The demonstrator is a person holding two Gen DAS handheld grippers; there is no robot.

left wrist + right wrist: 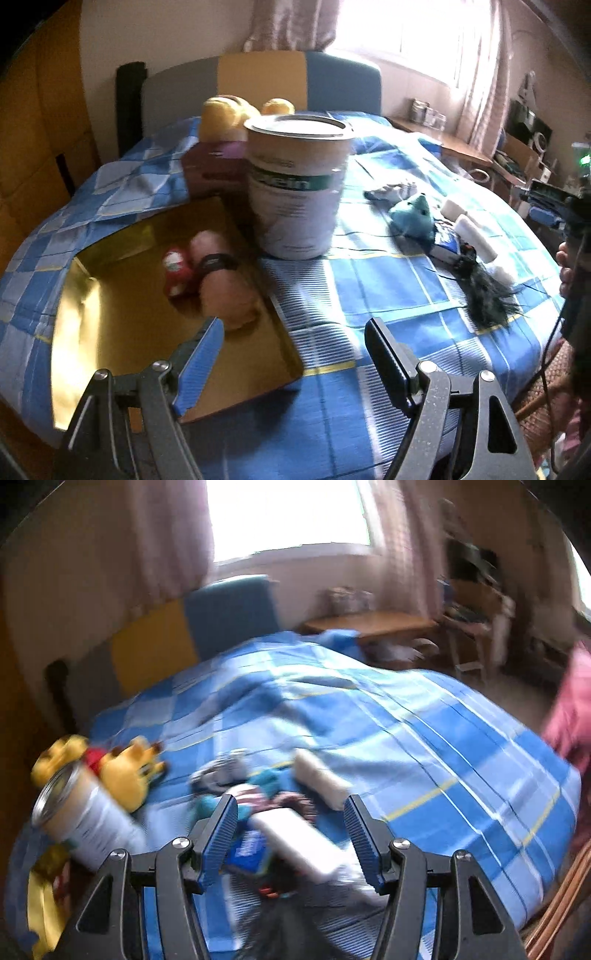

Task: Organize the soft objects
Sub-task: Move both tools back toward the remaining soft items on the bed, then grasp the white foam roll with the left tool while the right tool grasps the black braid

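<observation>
Soft toys are spread over a bed covered by a blue checked quilt (388, 295). A peach plush piece with a dark band (221, 273) and a small red and white toy (177, 273) are seen lying inside a gold-lined box (110, 295) at the left of the bed, just beside a tall white tin (299, 184) that stands upright with its top open. A yellow plush bear (125, 771) is propped behind the tin. To the right of the tin, a teal plush toy (410, 218), a dark feathery item (484, 295), two white rolls (476, 236) and a blue packet (447, 247) are clustered near the bed's right edge. The left gripper (295, 354) is held with its jaws wide apart and nothing between them; it is poised over the near right corner of the box, where the box rim meets the quilt. The right gripper (291, 834) is held with its jaws moderately apart above the cluster; a white roll (295, 842) and the blue packet (247, 853) are seen in the gap, but the view is blurred and no pad is seen pressing on them. Broad open quilt is left beyond the cluster toward the headboard (229, 616) and toward the bed's right edge, where a pink sleeve (572, 709) is visible.
</observation>
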